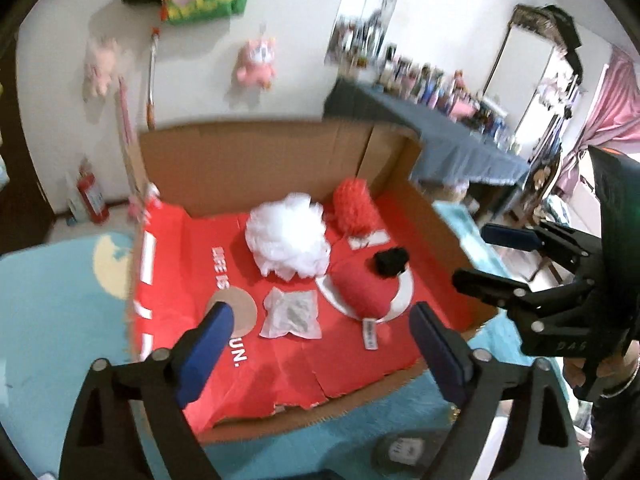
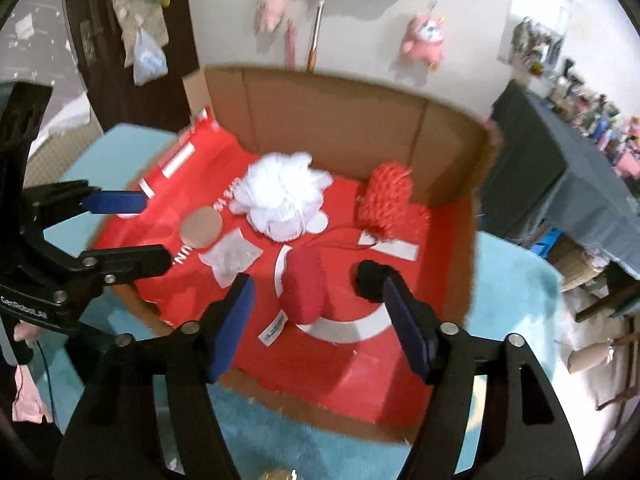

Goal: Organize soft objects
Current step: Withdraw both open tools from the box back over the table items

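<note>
Both my grippers hang above the cardboard box (image 1: pixel 248 168), tilted down into it, and both are empty. My left gripper (image 1: pixel 320 344) has its blue pads spread wide with nothing between them; my right gripper (image 2: pixel 318 328) is also parted, with only open air between the pads.

Closest below my right gripper lies the red plush (image 2: pixel 306 284), with a black plush piece (image 2: pixel 370 280) just to its right, which looks attached though I cannot be sure. A white label sticks out on the near side. I judge it light and squashy; a pinch across the middle of the red body should hold better than one on the label, which may slip or pull.

Just ahead of my left gripper, slightly right of its centre line, sits a small clear packet (image 1: pixel 292 312), flat on the red liner. It looks thin and slippery, so I would nip a corner or puckered edge.

Further ahead is the white mesh puff (image 1: pixel 288 240), airy and very compressible; it would need a deep closing through its bulk. Beyond my right gripper, by the far wall, rests the red knitted piece (image 2: pixel 390 204), soft and grippy on any fold.

In my left camera my right gripper (image 1: pixel 476 256) shows to the right, held by a hand (image 1: pixel 596 364), over the box's right edge.
</note>
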Demonstrator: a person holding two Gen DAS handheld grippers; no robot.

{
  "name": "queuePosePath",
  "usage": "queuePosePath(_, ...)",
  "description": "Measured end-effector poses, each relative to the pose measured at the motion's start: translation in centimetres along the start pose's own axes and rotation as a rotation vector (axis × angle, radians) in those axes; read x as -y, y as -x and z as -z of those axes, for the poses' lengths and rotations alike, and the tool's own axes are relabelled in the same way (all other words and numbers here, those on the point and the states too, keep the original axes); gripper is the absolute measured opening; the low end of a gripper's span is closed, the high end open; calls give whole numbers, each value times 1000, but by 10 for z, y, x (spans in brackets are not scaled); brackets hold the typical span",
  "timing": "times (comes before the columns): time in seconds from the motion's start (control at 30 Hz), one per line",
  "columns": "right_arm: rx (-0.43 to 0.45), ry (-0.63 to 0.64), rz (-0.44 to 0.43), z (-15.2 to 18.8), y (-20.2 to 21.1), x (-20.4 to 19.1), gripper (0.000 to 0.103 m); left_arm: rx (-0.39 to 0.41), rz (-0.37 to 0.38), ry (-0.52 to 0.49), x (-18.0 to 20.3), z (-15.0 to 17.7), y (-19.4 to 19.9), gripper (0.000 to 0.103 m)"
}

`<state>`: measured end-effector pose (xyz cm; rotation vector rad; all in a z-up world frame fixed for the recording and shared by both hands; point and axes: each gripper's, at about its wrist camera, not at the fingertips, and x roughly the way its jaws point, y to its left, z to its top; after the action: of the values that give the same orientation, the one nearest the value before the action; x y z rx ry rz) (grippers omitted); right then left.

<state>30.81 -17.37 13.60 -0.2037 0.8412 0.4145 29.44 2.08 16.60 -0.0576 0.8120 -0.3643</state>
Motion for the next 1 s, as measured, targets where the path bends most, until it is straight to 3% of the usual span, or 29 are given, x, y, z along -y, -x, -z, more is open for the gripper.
queuePosePath(0.1, 76, -17, 26, 7, 40, -5, 75, 91, -9, -15, 12, 6, 36, 103)
queuePosePath(0.37, 242, -65, 65, 46, 136, -24, 79, 294, -18, -55, 47, 41, 118, 103)
queuePosePath(0.47, 300, -87, 67, 67, 164, -34, 81, 337, -25, -71, 55, 57, 136, 103)
queuePosePath(0.53, 322, -84, 62, 80, 176, -40, 88, 364, -43, -66, 59, 69, 145, 103)
queuePosePath(0.7, 397, -70, 117, 115, 195, -59, 88, 408, -53, -78, 68, 97, 159, 103)
queuePosePath(1.0, 497, -139, 136, 172, 207, -77, 88, 460, -41, -68, 84, 148, 172, 103)
